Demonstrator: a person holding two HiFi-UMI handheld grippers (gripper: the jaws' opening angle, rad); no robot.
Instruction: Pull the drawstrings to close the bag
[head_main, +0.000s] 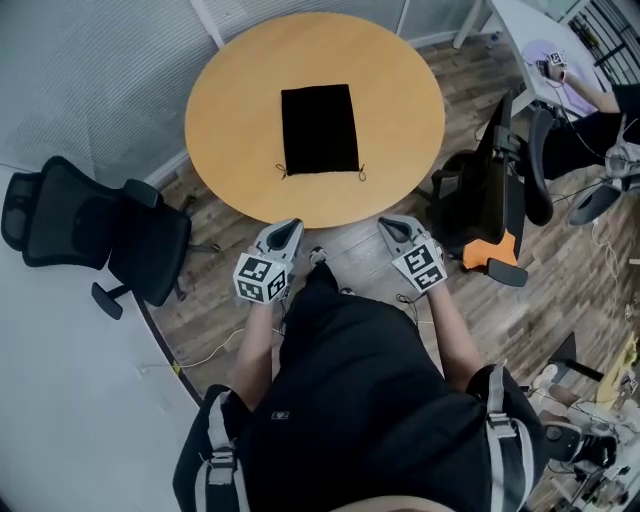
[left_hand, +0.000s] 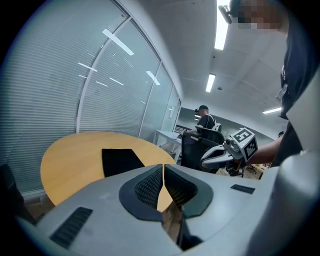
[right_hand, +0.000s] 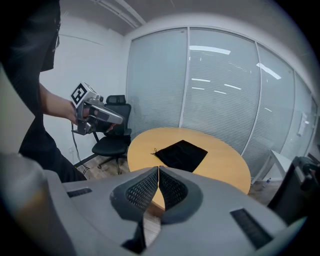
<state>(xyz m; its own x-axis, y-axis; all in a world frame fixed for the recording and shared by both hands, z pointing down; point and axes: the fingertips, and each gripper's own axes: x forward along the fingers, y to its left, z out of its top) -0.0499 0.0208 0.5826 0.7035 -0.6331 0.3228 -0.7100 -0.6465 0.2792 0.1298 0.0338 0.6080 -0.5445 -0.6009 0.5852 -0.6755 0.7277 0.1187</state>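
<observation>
A black drawstring bag (head_main: 319, 129) lies flat in the middle of the round wooden table (head_main: 400, 90), its open end toward me with short drawstrings (head_main: 283, 171) sticking out at both near corners. My left gripper (head_main: 292, 228) is held short of the table's near edge, jaws shut and empty. My right gripper (head_main: 386, 224) is level with it on the other side, also shut on nothing. The bag (left_hand: 121, 161) shows beyond the closed jaws in the left gripper view, and the bag (right_hand: 181, 154) lies ahead in the right gripper view too.
A black office chair (head_main: 95, 233) stands left of the table and another chair (head_main: 488, 200) with an orange part to its right. A person sits at a desk (head_main: 560, 65) at the far right. Glass walls with blinds ring the room.
</observation>
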